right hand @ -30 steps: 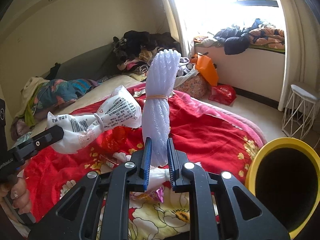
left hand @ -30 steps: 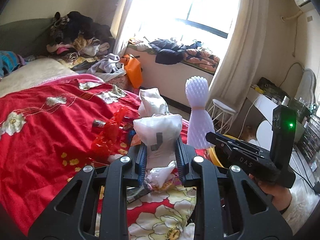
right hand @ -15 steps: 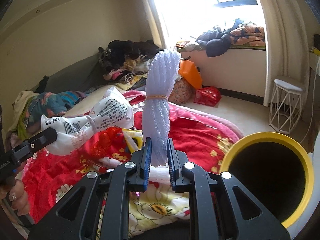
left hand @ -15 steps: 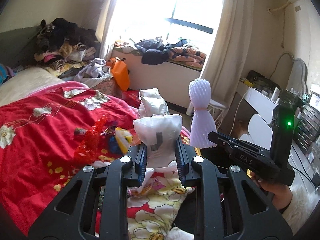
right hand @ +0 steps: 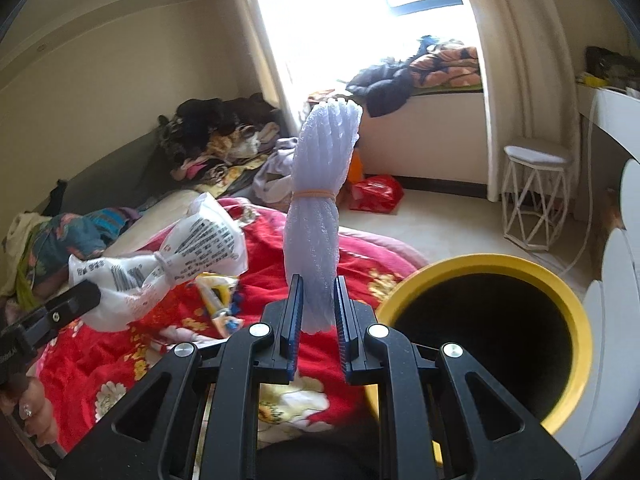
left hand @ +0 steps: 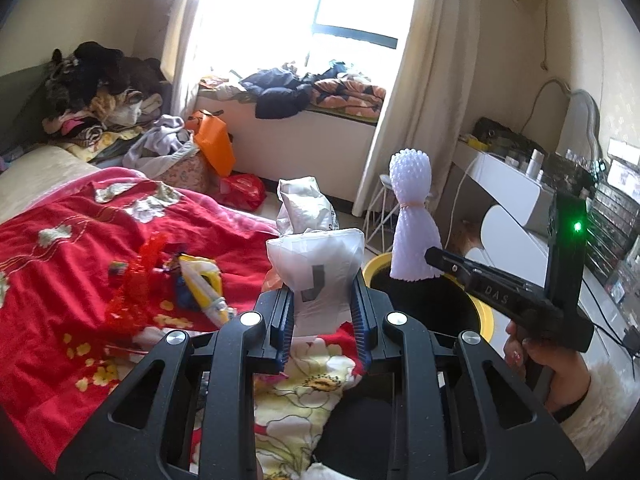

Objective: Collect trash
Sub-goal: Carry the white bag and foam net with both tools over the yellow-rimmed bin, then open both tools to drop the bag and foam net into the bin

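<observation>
Two claws are each clamped on a piece of trash. The left claw (left hand: 322,320) pinches a crumpled white plastic bag (left hand: 316,276) (printed text shows on it in the right wrist view), held above the near edge of the bed (left hand: 60,248). The right claw (right hand: 316,328) grips a bundle of white foam netting (right hand: 320,196) tied with a rubber band, standing upright just left of the yellow-rimmed bin (right hand: 480,264). More wrappers (left hand: 200,284) lie on the red bedspread.
</observation>
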{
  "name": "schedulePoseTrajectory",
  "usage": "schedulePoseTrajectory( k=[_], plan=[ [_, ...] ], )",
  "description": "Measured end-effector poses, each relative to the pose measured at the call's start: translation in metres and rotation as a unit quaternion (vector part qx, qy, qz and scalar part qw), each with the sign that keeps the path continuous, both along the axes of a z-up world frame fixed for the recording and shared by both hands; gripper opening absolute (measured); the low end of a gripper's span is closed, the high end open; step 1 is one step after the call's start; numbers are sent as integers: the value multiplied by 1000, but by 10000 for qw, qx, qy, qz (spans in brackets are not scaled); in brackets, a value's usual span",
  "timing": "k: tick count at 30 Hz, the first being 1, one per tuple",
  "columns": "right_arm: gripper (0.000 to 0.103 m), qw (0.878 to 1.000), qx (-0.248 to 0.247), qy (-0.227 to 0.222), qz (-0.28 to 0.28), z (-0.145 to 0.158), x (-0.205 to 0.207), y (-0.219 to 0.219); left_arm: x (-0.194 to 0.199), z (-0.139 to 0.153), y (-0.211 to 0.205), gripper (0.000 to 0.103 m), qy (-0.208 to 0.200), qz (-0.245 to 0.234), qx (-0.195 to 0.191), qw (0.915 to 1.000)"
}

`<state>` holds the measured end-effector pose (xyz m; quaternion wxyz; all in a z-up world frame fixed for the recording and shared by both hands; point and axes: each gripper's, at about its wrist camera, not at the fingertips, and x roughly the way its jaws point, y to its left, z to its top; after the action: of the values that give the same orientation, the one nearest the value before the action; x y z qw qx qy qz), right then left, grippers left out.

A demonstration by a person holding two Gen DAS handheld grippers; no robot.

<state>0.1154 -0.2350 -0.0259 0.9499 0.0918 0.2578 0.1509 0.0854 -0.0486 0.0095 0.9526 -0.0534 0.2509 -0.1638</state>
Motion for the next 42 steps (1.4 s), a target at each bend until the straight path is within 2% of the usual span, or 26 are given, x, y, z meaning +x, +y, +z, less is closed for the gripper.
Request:
schedulePoseTrajectory(
  k=[15,24,38,42],
  plan=[
    [15,9954,-29,394,-871,-27,0,-67,25,-21,-54,19,198,-540,36,9983],
    [15,9912,-34,723,-1109,-44,-2,-90,42,-34,-92,19,315,-824,69,9961],
    [15,9830,142,1234,-1350,-70,4,-122,78,-69,-129,20,819,-1082,176,9906],
    [23,9807,231,1401,-1345,-77,7,-126,92,-75,-138,24,922,-1266,189,9875]
  ],
)
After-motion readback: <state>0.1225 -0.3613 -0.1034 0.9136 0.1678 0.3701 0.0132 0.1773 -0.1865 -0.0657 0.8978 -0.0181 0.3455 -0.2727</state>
